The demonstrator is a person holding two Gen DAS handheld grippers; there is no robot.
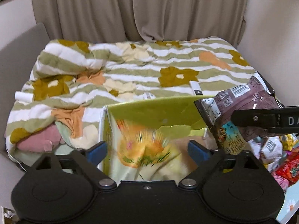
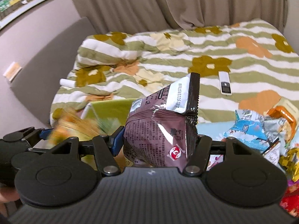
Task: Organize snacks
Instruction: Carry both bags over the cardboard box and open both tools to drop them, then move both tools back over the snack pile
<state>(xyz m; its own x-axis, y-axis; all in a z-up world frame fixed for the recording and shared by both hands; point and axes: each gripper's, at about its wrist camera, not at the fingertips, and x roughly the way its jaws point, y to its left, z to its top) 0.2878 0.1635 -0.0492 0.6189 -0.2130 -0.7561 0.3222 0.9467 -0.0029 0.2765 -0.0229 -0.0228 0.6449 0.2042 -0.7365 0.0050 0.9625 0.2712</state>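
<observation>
My right gripper [image 2: 158, 140] is shut on a maroon snack bag [image 2: 160, 130], held upright; it also shows in the left wrist view [image 1: 241, 110] at the right. My left gripper [image 1: 147, 149] is open, its fingers wide apart. A blurred orange and yellow snack packet [image 1: 145, 149] sits between them, over a lime-green box [image 1: 158, 110]. I cannot tell whether the fingers touch the packet. The packet [image 2: 74, 127] and the box [image 2: 110, 108] also show at the left of the right wrist view.
A pile of loose snack packets [image 2: 261, 130] lies at the right, also seen in the left wrist view [image 1: 276, 153]. A floral striped quilt [image 1: 130, 71] covers the bed behind. A white remote [image 2: 225, 85] and a white tube [image 2: 67, 83] lie on it. Curtains hang behind.
</observation>
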